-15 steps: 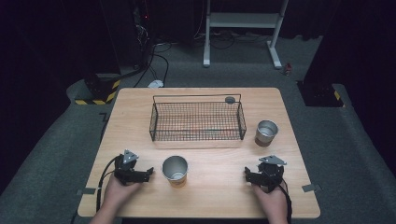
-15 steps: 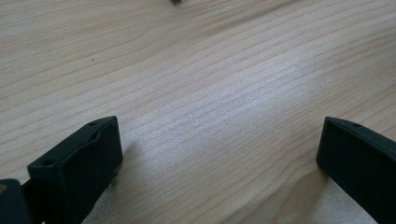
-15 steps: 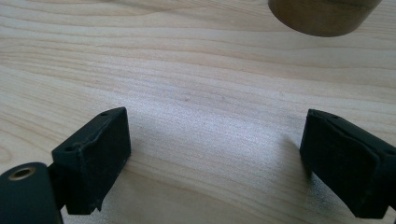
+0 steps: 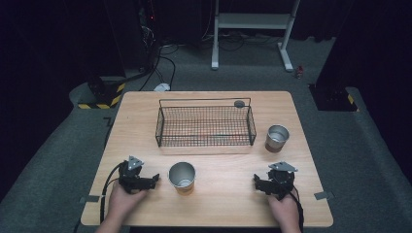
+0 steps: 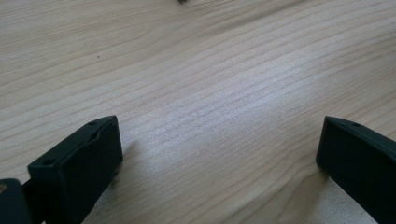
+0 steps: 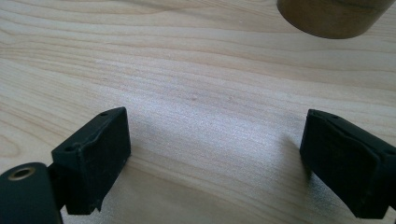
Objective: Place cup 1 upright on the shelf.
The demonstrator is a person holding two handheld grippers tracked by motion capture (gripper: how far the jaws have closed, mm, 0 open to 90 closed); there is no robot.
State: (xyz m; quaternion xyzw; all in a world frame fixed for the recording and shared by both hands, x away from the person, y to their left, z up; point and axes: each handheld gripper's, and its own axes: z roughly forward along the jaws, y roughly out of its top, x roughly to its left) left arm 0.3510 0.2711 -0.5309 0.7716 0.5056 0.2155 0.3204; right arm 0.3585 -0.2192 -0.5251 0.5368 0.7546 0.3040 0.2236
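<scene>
My left gripper (image 4: 154, 179) lies on the wooden table (image 4: 145, 116) near its front left, held by a hand, pointing right at a steel cup (image 4: 182, 176) with an orange-brown base. In the left gripper view the left gripper (image 5: 219, 149) is open, jaws wide apart over bare wood. My right gripper (image 4: 257, 183) rests at the front right, pointing left. In the right gripper view the right gripper (image 6: 215, 149) is open too, with nothing between the jaws; a brown cup base (image 6: 334, 16) shows at the top right. A second steel cup (image 4: 277, 137) stands beside the basket.
A black wire basket (image 4: 204, 141) stands in the middle of the table toward the back. A small dark round object (image 4: 239, 103) sits by its far right corner. Bare wood lies between the front cup and the right gripper.
</scene>
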